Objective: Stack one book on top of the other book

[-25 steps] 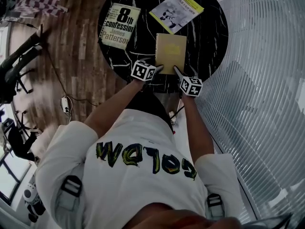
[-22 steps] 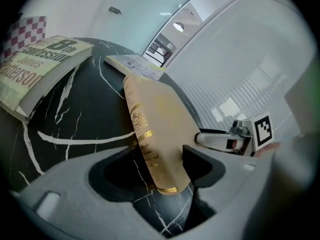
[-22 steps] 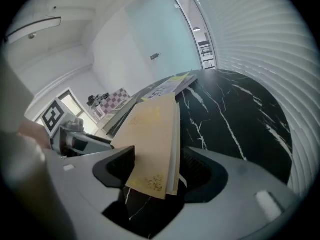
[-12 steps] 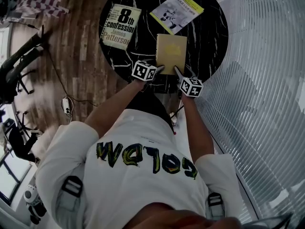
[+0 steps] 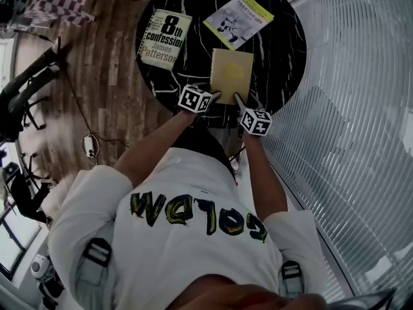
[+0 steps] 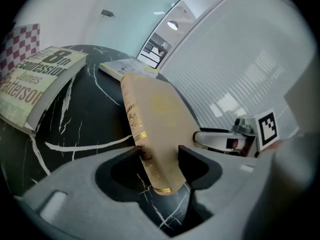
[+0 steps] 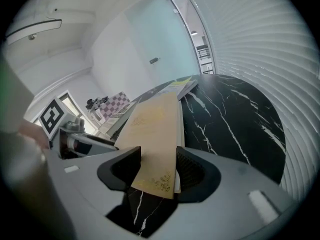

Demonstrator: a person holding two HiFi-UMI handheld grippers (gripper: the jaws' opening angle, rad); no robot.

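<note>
A tan hardcover book [image 5: 231, 75] lies on the round black marble table [image 5: 284, 50], near its front edge. My left gripper [image 5: 216, 95] has the book's near left corner between its jaws. In the left gripper view the gilt spine [image 6: 145, 149] sits between the pads of the left gripper [image 6: 159, 156], which are closing and touch both faces. My right gripper [image 5: 240, 99] holds the near right corner. In the right gripper view its jaws [image 7: 158, 166] are closing on the cover [image 7: 152, 134]. An "8th confession" book [image 5: 165, 39] lies at the far left, a yellow-and-white book [image 5: 239, 19] at the back.
A white ribbed curved wall [image 5: 361, 108] runs close along the table's right side. Wooden floor [image 5: 103, 76] lies to the left, with a black chair base [image 5: 26, 95] and a cable on it. The person's arms and white shirt fill the lower picture.
Both grippers stay at the tan book's near corners and the book lies in the same spot. Only the head view has shifted slightly.
</note>
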